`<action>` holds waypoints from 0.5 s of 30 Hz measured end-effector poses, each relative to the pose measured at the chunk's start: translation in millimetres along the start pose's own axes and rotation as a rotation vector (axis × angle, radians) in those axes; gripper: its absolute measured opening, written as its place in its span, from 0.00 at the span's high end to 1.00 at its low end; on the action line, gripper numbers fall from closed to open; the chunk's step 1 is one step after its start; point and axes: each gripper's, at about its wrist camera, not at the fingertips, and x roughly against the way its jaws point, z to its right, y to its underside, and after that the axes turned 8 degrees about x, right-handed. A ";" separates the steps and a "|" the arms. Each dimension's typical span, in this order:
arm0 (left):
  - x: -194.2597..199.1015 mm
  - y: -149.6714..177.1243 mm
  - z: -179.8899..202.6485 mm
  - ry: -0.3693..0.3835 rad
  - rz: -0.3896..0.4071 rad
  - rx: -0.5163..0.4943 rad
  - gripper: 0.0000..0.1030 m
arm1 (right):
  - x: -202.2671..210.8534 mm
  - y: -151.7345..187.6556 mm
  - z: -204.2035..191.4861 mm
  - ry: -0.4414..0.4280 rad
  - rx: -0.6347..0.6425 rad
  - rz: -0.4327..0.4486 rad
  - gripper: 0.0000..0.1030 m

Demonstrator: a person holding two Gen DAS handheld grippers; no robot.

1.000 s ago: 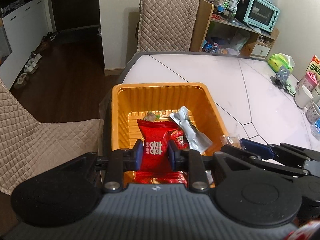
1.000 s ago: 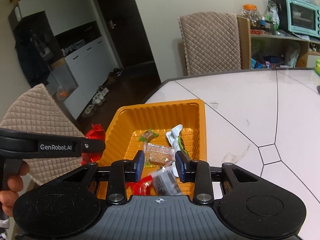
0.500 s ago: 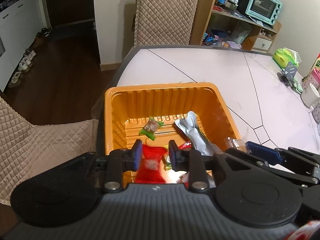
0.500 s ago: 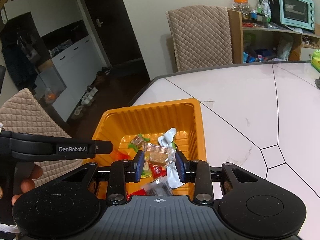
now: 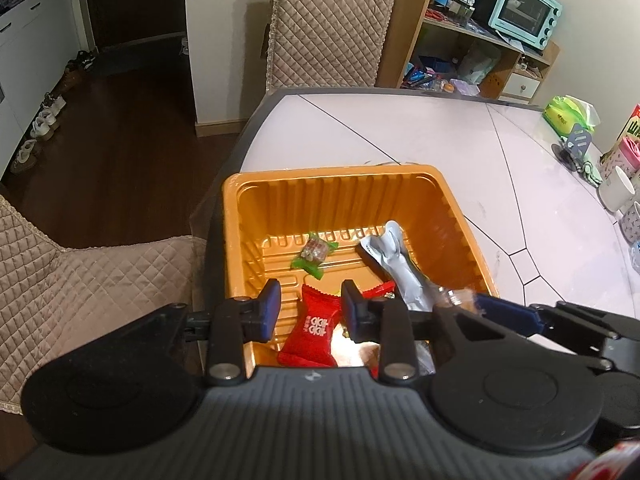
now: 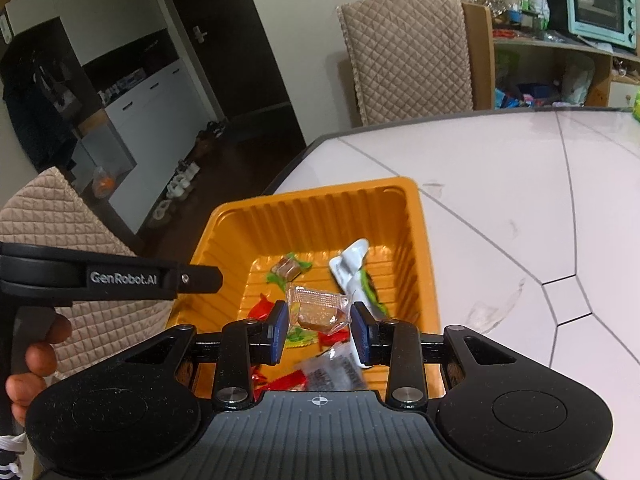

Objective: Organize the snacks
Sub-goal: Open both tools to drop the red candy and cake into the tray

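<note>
Sitting at the near corner of the white table (image 5: 420, 136), the orange tray (image 5: 340, 200) holds a small heap of snacks. The left gripper (image 5: 310, 310) hangs over its near end with its blue pads spread apart — nothing between them — and the red packet (image 5: 312, 332) lies loose on the tray floor just below. Farther in lie a green-wrapped candy (image 5: 314, 254) and a silver pouch (image 5: 394, 260), side by side but apart. The right gripper (image 6: 319, 330) is over the same tray (image 6: 320, 216), its pads pressed on either side of a clear-wrapped brown snack (image 6: 320, 308) held above the other wrappers. From that side the green candy (image 6: 289, 269) and pouch (image 6: 352, 268) show beyond the held piece. A quilted chair (image 5: 328, 24) stands at the table's far edge.
</note>
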 end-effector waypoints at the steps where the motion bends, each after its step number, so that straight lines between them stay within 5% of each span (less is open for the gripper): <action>1: 0.5 -0.1 -0.7 0.000 0.001 0.000 0.72 | -1.7 0.0 -1.2 -0.002 0.000 -0.003 0.67; 9: 8.9 -3.0 -11.2 0.006 0.012 0.007 0.68 | -10.4 -3.4 -12.7 -0.019 0.006 0.005 0.65; 15: 16.1 -3.4 -17.9 0.020 0.020 0.012 0.66 | -10.2 -5.7 -16.3 -0.005 -0.028 0.049 0.36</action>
